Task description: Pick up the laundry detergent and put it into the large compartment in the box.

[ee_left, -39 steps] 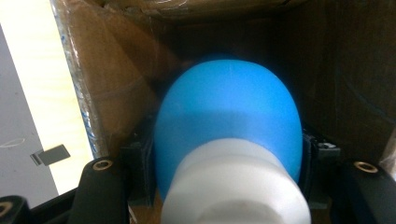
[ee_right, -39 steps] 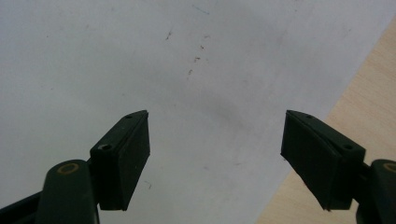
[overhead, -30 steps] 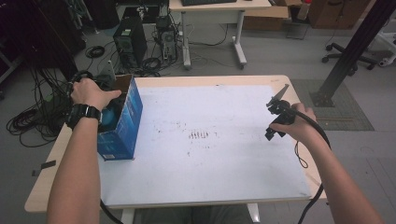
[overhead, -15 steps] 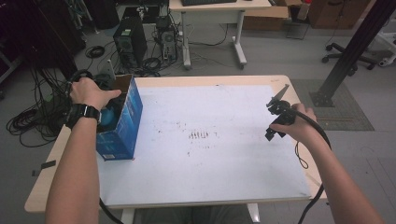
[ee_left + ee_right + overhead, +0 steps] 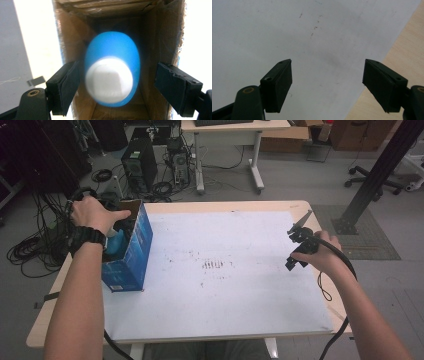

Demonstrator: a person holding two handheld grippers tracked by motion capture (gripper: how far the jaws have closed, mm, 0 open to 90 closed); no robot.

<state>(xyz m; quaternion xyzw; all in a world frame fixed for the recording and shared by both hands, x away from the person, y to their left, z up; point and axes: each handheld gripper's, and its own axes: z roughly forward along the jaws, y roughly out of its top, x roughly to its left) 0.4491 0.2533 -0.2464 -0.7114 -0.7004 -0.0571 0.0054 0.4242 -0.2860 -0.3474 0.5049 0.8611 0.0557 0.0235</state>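
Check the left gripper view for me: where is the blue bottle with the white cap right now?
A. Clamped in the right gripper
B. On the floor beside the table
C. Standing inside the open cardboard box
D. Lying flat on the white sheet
C: the blue bottle sits between the brown inner walls of the cardboard box, with the left gripper open around it, pads not pressing.

Blue cardboard box [image 5: 131,255]: one, open-topped. Blue bottle [image 5: 112,67] with white cap: one, inside the box. Grippers: two, the left gripper [image 5: 117,85] and the right gripper [image 5: 328,85]. White sheet [image 5: 225,285]: one. Wooden table [image 5: 210,206]: one.
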